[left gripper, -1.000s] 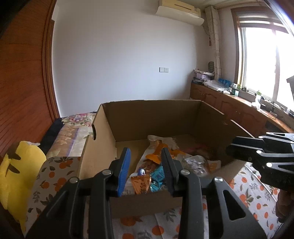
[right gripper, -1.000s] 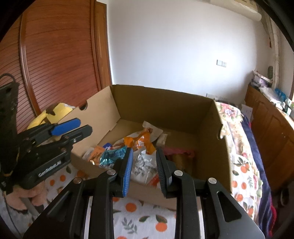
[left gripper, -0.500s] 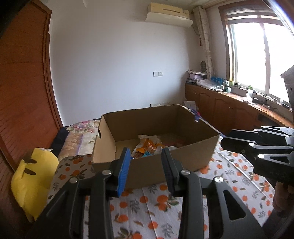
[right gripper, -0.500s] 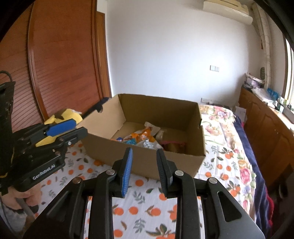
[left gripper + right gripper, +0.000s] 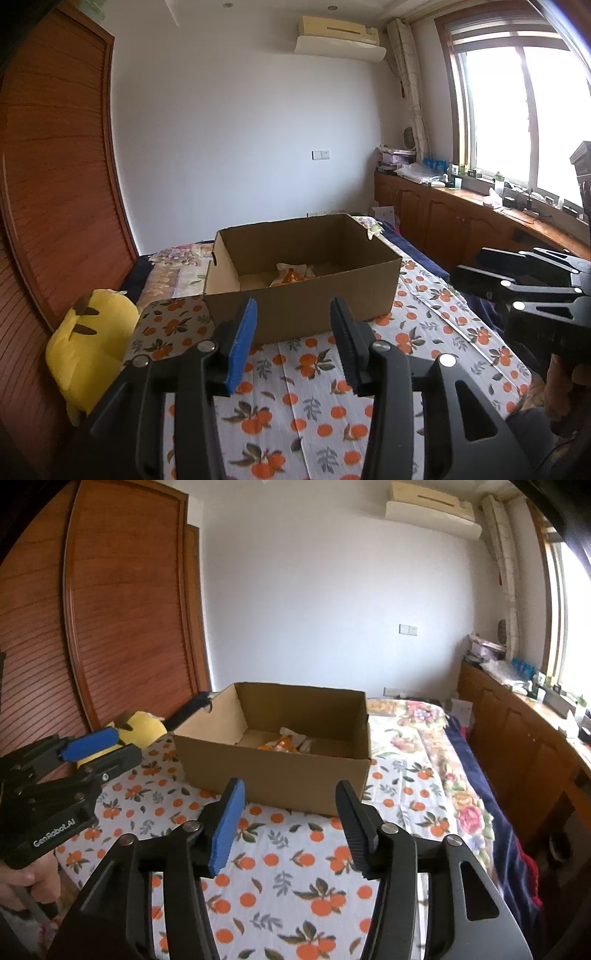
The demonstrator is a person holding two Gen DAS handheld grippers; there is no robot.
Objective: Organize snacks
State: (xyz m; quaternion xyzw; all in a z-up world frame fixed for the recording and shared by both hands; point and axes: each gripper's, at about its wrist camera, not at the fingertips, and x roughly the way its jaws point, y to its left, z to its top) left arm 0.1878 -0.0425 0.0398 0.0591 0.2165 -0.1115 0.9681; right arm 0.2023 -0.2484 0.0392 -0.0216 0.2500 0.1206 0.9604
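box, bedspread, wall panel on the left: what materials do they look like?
Box: brown corrugated cardboard, matte; raw cut edges, punched hand slot.
Bedspread: thin printed cloth, likely cotton, with oranges on white; shows creases and fold lines.
Wall panel: reddish wood or wood veneer, slatted, slight sheen; could be laminate, hard to tell from here.

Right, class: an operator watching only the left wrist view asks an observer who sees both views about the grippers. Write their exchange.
Operator: Is my right gripper open?
Observer: Yes. The right gripper is wide open and empty, short of the cardboard box.
Operator: Any marking on my left gripper?
Observer: Yes. The left gripper has GenRobot.AI printed on its side.
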